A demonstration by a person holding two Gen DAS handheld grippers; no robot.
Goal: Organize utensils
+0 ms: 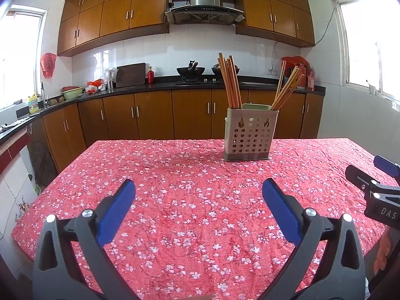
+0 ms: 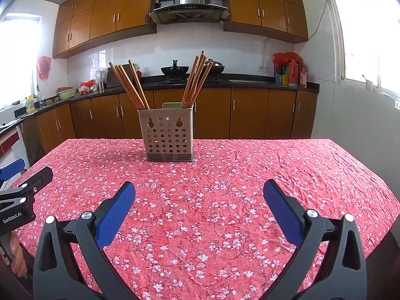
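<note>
A beige perforated utensil holder (image 1: 250, 137) stands on the red floral tablecloth (image 1: 190, 187) toward the far side. It also shows in the right wrist view (image 2: 169, 138). Two bunches of wooden chopsticks stand in it, one leaning left (image 2: 130, 85) and one leaning right (image 2: 197, 80). My left gripper (image 1: 198, 190) is open and empty, low over the near part of the table. My right gripper (image 2: 199, 191) is open and empty, beside the left one. The right gripper's side shows at the right edge of the left wrist view (image 1: 375, 187).
The table (image 2: 325, 165) ends in a far edge just behind the holder. Behind it runs a kitchen counter (image 2: 250, 81) with woks, bottles and a cutting board. Brown cabinets stand below and above. Windows are on both sides.
</note>
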